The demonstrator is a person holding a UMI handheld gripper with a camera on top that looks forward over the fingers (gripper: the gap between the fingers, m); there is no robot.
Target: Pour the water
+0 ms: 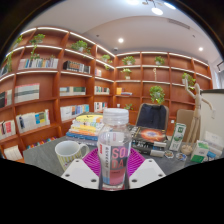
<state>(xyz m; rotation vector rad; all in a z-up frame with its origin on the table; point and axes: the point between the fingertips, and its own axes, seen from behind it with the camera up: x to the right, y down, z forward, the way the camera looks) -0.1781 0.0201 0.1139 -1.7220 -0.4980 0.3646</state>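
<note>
- Where the two pale fingers [114,172] reach forward, a clear plastic bottle [114,135] stands upright between them, its ribbed, see-through body wrapped in a white label with red lettering and topped by a white cap.
- Magenta pads line the inner faces of the fingers and sit close against the bottle's lower part on both sides; whether they actually press on it I cannot tell.
- Just to the left of the bottle, a glossy cream ceramic mug [68,153] with a rounded handle rests on the grey table [40,160].
- Behind the mug lies a flat stack of books [86,127], their spines in mixed colours.
- To the right of the bottle the table carries a clutter of small boxes and cards [185,142], too small to name.
- A dark chair [152,116] with a padded back stands beyond the table.
- Warm wooden bookshelves [60,80] curve round the room, lit by strips under each shelf, with books and trailing green plants [157,94] on them.
</note>
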